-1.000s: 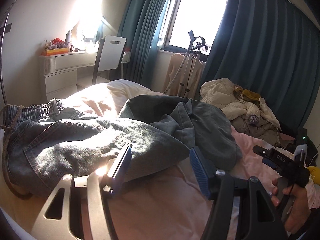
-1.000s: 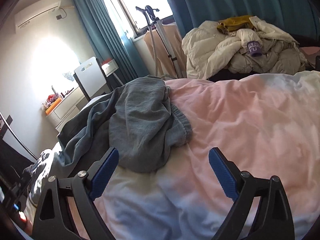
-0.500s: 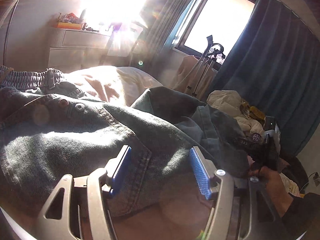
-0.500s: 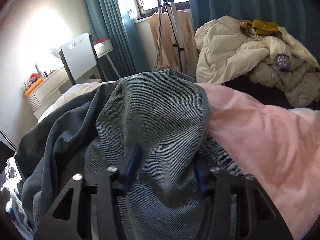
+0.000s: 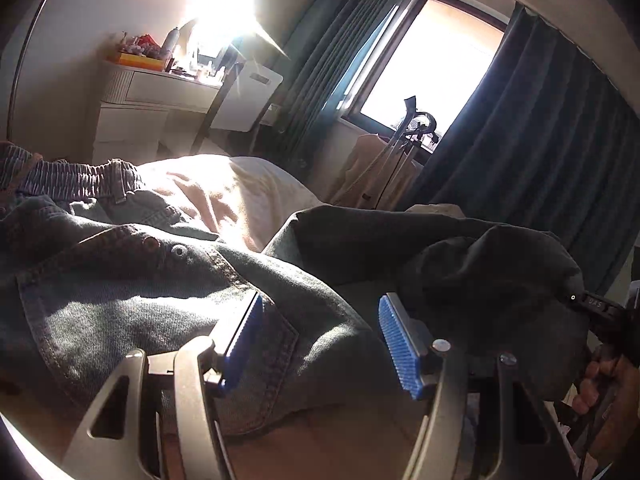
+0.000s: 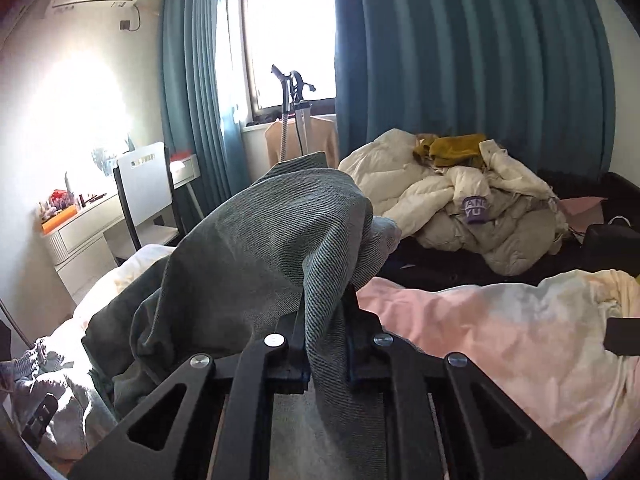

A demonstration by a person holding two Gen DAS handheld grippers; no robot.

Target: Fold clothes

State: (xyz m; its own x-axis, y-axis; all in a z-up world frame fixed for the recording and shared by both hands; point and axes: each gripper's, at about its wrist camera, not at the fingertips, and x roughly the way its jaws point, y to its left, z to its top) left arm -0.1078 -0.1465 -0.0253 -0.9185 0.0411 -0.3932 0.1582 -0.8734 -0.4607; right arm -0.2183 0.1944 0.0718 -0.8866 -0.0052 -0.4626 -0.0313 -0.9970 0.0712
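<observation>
A pair of grey-blue jeans (image 5: 132, 304) lies on the pink bed cover (image 5: 208, 196), waistband at the left. My left gripper (image 5: 320, 340) is open, its blue pads (image 5: 240, 336) low over the denim near a pocket seam, holding nothing. My right gripper (image 6: 326, 344) is shut on a fold of the jeans leg (image 6: 280, 240) and holds it lifted above the bed. In the left wrist view the right gripper's handle and the hand on it (image 5: 604, 316) show at the right edge, the lifted leg (image 5: 480, 264) draped over it.
A heap of cream bedding and clothes (image 6: 460, 196) lies beyond the bed on the right. A garment steamer stand (image 6: 294, 112) is by the window. A white chair (image 6: 146, 196) and dresser (image 6: 80, 232) stand at the left. Pink cover (image 6: 500, 332) spreads right.
My right gripper went down onto the jeans leg, shut on it and has lifted it up. My left gripper moved forward over the jeans and stayed open.
</observation>
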